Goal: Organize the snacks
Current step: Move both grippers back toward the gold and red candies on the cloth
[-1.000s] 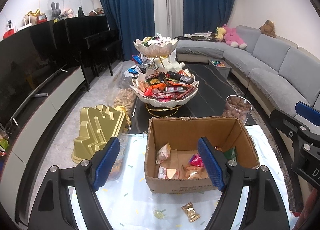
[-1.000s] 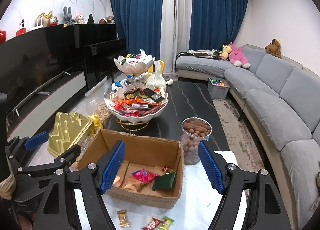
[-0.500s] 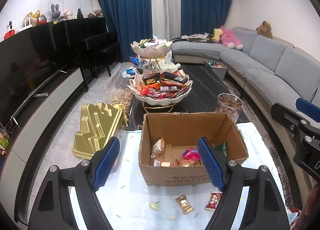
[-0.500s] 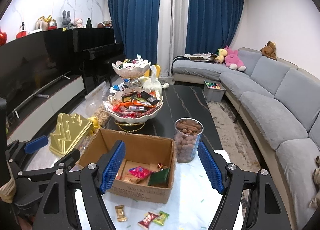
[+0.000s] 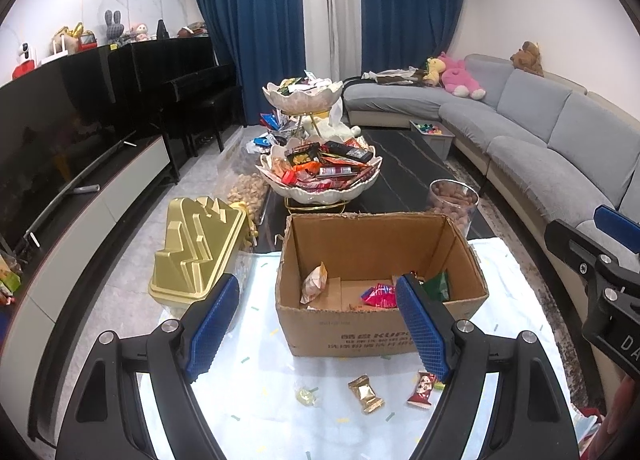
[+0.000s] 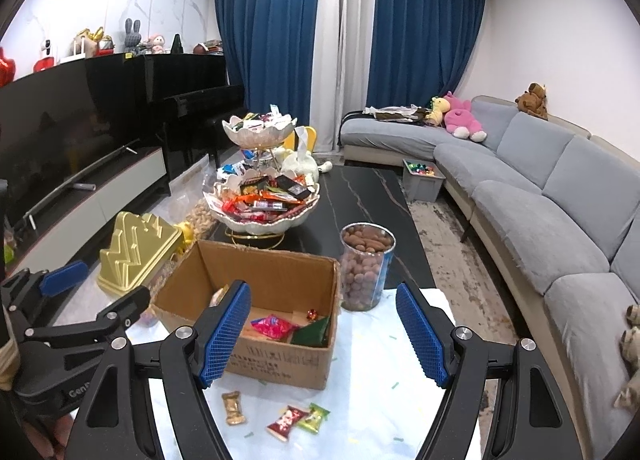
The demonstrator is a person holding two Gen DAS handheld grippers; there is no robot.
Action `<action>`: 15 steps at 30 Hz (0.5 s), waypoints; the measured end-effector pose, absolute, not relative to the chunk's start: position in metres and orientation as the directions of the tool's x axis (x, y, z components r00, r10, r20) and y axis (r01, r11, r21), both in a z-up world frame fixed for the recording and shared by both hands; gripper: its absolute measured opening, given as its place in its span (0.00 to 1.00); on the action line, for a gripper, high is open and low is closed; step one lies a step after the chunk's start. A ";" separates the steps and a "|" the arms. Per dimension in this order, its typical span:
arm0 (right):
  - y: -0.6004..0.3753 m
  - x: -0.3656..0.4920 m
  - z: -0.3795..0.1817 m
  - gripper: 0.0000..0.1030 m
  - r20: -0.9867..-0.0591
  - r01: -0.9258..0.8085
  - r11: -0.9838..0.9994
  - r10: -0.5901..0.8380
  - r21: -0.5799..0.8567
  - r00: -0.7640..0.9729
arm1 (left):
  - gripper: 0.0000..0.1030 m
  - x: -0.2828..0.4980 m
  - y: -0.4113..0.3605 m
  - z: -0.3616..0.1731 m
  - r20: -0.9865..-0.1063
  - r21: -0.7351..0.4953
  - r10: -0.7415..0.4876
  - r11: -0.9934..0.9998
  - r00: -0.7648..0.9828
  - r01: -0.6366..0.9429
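A cardboard box [image 5: 382, 300] sits on the table cloth [image 5: 256, 340], snack packets [image 5: 376, 294] inside it. Before the box lie loose candies [image 5: 365, 393]. Behind it stands a two-tier snack bowl [image 5: 320, 176]; behind its right corner, a jar of nuts [image 6: 366, 266]. A stepped tin [image 5: 196, 252] lies left.

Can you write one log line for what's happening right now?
left tongs: open, empty | right tongs: open, empty | cardboard box: some snacks inside | gold candy: loose

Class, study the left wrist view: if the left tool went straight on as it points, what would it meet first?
Most likely the cardboard box: it sits straight ahead of the left tool, whose jaws are empty. Depth is hard to judge.
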State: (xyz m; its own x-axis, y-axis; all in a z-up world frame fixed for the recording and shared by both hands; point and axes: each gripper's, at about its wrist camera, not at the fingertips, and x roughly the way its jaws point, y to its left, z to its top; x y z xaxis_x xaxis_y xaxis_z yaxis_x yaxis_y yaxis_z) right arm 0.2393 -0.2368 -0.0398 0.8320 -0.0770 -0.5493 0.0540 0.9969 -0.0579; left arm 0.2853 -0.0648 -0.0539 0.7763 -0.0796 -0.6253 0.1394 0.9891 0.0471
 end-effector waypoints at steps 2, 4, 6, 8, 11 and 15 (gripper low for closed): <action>-0.239 0.236 -0.042 0.74 -0.550 0.057 0.997 -0.080 -0.060 0.831 | 0.79 0.282 -0.066 -0.056 -0.627 0.051 -0.078 0.989 0.775 0.141; -0.240 0.233 -0.045 0.74 -0.552 0.059 0.997 -0.082 -0.059 0.830 | 0.82 0.279 -0.067 -0.060 -0.628 0.056 -0.077 0.988 0.775 0.143; -0.242 0.230 -0.047 0.74 -0.553 0.061 0.996 -0.083 -0.058 0.829 | 0.82 0.275 -0.069 -0.063 -0.630 0.055 -0.084 0.987 0.772 0.152; -0.244 0.226 -0.049 0.74 -0.553 0.063 0.996 -0.084 -0.057 0.829 | 0.82 0.272 -0.071 -0.066 -0.630 0.060 -0.086 0.985 0.772 0.159; -0.246 0.223 -0.053 0.74 -0.554 0.064 0.996 -0.087 -0.059 0.828 | 0.82 0.267 -0.074 -0.071 -0.633 0.064 -0.092 0.983 0.769 0.170; -0.250 0.217 -0.062 0.74 -0.563 0.070 0.995 -0.094 -0.064 0.821 | 0.82 0.262 -0.077 -0.079 -0.641 0.065 -0.092 0.983 0.762 0.174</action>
